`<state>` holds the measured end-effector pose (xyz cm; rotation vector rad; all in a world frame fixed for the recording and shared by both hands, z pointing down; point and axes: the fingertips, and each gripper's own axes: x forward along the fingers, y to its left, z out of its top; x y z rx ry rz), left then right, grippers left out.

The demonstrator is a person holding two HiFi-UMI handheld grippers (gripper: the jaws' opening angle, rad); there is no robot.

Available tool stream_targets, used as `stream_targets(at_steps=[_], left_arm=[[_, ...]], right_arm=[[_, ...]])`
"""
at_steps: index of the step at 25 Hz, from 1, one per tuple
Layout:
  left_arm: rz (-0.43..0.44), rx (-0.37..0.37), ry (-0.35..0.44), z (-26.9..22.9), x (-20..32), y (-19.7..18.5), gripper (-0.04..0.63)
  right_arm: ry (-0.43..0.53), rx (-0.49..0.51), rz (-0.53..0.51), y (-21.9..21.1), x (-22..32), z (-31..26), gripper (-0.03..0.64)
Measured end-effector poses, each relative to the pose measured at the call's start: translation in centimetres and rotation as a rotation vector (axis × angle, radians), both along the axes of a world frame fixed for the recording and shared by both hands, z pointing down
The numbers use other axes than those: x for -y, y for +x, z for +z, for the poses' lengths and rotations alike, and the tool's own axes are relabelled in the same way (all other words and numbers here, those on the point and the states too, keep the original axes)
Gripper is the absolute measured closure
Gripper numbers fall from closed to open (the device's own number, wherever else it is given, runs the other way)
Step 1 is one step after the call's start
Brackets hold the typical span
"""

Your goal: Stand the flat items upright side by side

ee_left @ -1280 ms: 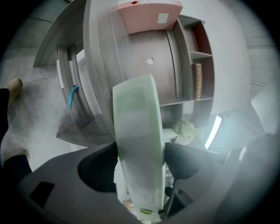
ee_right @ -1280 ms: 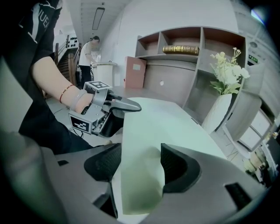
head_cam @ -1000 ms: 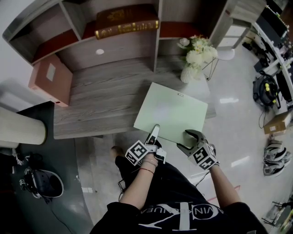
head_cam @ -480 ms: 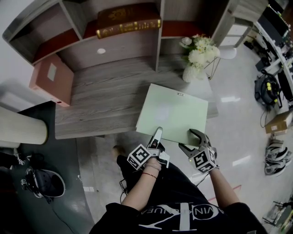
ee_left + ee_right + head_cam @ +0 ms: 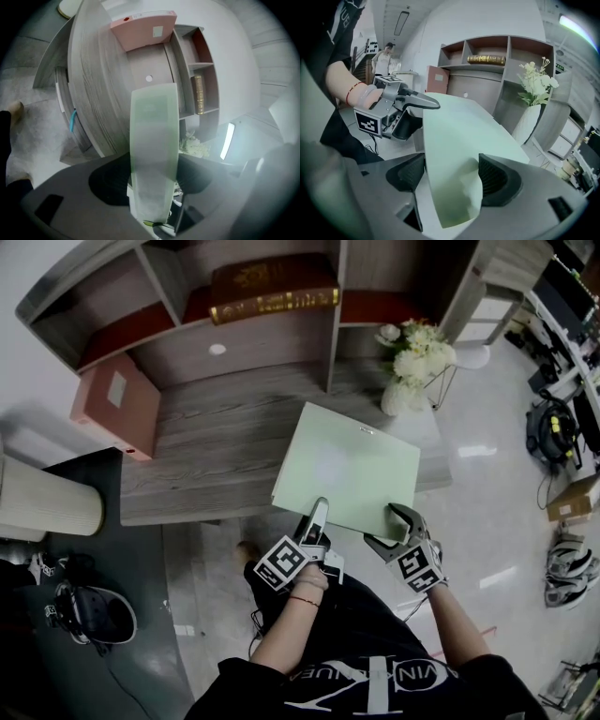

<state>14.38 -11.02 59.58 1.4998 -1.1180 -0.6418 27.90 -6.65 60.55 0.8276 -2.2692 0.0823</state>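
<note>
My left tongs, just closing, gripped the near edge of the green sheet over the front of the worktop. My right tongs, just opening, stood wide around its corner. A book lay in the middle compartment of the shelf; flowers stood in a vase.

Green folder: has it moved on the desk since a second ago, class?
Yes, slightly. In the head view the folder has shifted left, away from the vase.
</note>
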Motion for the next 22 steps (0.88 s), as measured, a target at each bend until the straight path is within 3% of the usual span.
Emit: stream_targets(at_steps=[16,22], left_arm=[[-0.149,0.136,0.058,-4.6,0.1,-11.3,0.328],[-0.194,0.247,0.077,-7.1,-0.3,-16.3,0.328]], right_arm=[[0.017,0.091,-0.167,-11.2,2.6,-2.6,0.256],[0.001,0.133,-0.237,-16.6,2.7,-3.3,0.261]])
